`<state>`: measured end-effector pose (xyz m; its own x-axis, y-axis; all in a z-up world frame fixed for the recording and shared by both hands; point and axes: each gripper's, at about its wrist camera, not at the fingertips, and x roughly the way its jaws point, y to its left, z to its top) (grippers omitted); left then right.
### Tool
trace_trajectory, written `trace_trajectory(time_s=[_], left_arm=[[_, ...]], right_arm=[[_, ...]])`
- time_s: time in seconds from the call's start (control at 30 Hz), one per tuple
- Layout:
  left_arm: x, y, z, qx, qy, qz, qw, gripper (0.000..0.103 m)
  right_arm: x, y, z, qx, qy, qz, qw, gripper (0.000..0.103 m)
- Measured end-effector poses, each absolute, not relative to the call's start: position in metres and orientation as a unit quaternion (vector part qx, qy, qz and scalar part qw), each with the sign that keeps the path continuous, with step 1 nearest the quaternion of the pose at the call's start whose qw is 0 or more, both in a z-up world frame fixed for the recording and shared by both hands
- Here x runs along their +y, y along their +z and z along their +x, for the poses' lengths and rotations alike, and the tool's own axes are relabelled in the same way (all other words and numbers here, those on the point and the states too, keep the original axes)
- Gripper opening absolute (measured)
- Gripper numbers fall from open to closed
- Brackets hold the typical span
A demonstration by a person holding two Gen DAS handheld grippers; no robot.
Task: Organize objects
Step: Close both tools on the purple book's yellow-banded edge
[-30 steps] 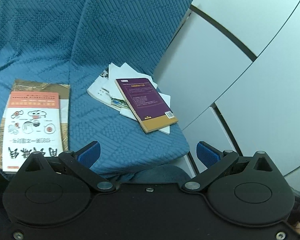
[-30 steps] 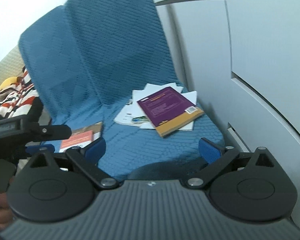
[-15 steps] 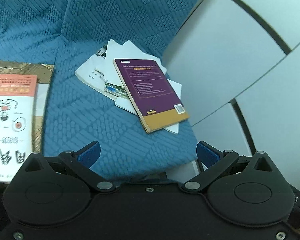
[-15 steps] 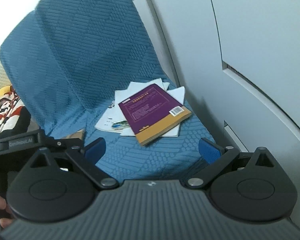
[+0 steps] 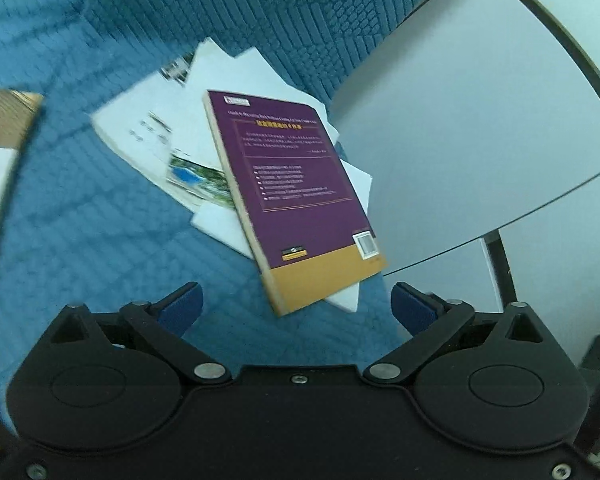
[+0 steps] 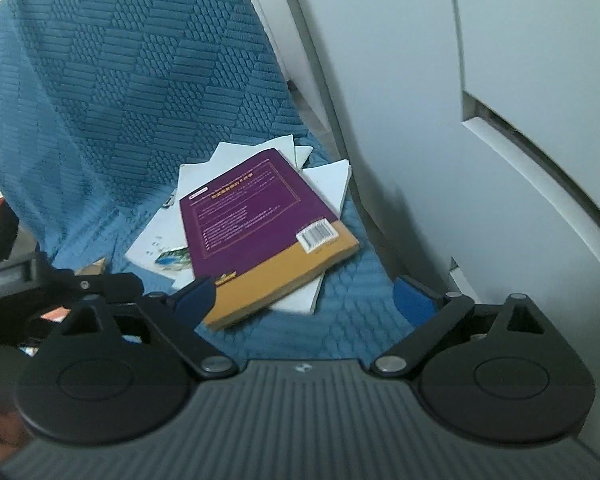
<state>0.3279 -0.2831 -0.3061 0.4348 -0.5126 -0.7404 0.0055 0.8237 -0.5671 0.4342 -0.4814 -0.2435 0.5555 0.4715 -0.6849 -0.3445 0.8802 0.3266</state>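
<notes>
Two hand-held grippers hang spread and empty: the left hand-held gripper (image 5: 296, 304) and the right hand-held gripper (image 6: 305, 293), whose jaws have just been closing a little with nothing between them. Just ahead of both, the purple book (image 6: 260, 224) lies crooked on loose white booklets (image 5: 160, 140). Nothing seems sorted yet; I judge the work is at its start. All rests on a blue quilted seat cover (image 5: 100, 240), beside a pale grey wall panel (image 6: 520, 80).

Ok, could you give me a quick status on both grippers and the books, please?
Left gripper open, empty. Right gripper open, just been closing, nothing between. Purple book atop white booklets. Nothing in the way.
</notes>
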Motion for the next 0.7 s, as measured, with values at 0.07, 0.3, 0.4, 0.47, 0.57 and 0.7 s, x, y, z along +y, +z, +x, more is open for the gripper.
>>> trace_trajectory(time_s=[0.07,0.3,0.4,0.47,0.57,0.7], left_arm=[[-0.287,-0.316,0.336,0.513,-0.155,-0.250,0.806,0.095],[-0.291,-0.339,0.348,0.522,-0.176,-0.264,0.792,0.072],[-0.293,-0.345,0.353,0.527,-0.177,-0.258,0.790,0.064],[-0.296,-0.349,0.354,0.532,-0.183,-0.255,0.786,0.059],[-0.298,-0.355,0.355,0.536,-0.199,-0.268,0.775,0.054],[-0.299,-0.358,0.357,0.531,-0.200,-0.275,0.776,0.051]], right_arm=[[-0.477,-0.252,0.447,0.416,0.235,0.072,0.875,0.080],[-0.463,-0.278,0.479,0.421,0.240,0.059,0.873,0.069],[-0.459,-0.288,0.490,0.422,0.240,0.049,0.873,0.065],[-0.459,-0.294,0.496,0.427,0.240,0.050,0.870,0.062],[-0.461,-0.299,0.503,0.430,0.255,0.072,0.863,0.062],[-0.460,-0.304,0.510,0.438,0.261,0.069,0.858,0.059]])
